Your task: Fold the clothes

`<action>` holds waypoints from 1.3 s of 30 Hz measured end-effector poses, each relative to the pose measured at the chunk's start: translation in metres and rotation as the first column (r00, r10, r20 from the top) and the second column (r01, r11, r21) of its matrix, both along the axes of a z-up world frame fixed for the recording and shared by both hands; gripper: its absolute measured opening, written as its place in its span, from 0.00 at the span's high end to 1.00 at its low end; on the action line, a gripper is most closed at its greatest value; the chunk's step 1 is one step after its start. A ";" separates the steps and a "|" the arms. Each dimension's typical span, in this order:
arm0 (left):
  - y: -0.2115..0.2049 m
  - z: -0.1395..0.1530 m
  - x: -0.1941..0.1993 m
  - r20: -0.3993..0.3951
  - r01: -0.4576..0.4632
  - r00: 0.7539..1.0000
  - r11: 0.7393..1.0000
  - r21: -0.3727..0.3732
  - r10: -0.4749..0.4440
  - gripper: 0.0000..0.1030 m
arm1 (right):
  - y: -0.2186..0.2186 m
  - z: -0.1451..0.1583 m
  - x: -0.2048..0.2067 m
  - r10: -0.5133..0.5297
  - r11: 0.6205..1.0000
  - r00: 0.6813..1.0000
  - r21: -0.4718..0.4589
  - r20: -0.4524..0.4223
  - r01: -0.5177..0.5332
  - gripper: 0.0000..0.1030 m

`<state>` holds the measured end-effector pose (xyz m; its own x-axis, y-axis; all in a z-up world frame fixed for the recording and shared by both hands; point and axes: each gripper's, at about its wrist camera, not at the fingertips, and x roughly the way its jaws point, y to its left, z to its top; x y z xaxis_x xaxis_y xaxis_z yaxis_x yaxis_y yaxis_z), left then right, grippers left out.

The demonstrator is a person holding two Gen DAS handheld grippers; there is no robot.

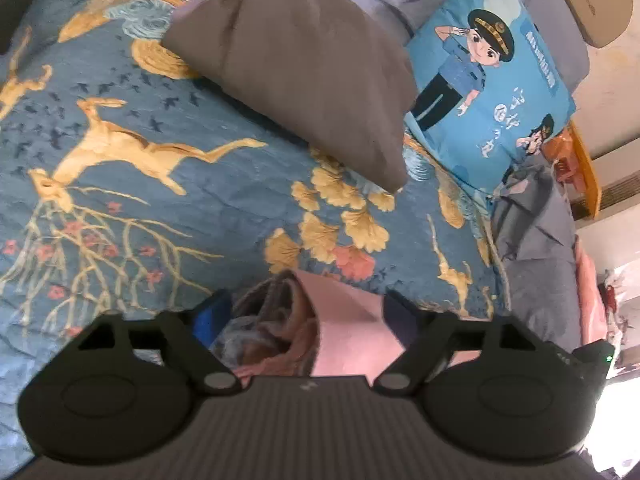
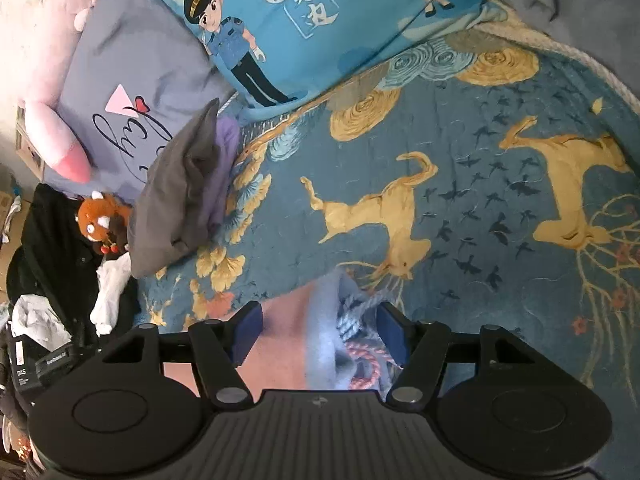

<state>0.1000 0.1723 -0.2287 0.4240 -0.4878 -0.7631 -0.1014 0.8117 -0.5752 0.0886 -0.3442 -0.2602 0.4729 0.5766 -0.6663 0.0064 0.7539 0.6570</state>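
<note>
A pink garment [image 1: 348, 332] with a brownish and blue patterned inner side lies bunched on the bedspread [image 1: 160, 208], right under my left gripper [image 1: 303, 314]. Its jaws stand wide apart with the cloth lying loosely between them. In the right wrist view the same garment [image 2: 320, 344] shows pink and light blue with a rope-like print. My right gripper [image 2: 320, 330] is open around it, and its fingers [image 2: 248, 332] do not press the cloth. A folded grey garment [image 1: 296, 60] rests on a purple one at the head of the bed, also visible as a grey stack [image 2: 180, 196].
A blue cartoon pillow [image 1: 488, 92] [image 2: 304, 24] and a lavender pillow with script [image 2: 132, 92] lie by the headboard. A pink plush [image 2: 60, 136], a red-brown toy [image 2: 102, 220] and a dark clothes pile [image 2: 52, 248] crowd one bed edge. Grey bedding [image 1: 532, 232] is heaped at the other.
</note>
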 end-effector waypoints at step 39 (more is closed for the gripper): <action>-0.022 0.100 -0.173 0.289 0.101 0.949 0.989 0.105 -0.127 0.87 | -0.007 0.080 -0.162 0.010 1.000 0.932 0.012 0.362 -0.015 0.92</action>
<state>-0.0734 0.1503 -0.1283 0.5817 -0.4826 -0.6548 0.1577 0.8566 -0.4913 -0.0731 -0.3516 -0.1807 0.6731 0.5924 -0.4427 -0.2431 0.7426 0.6241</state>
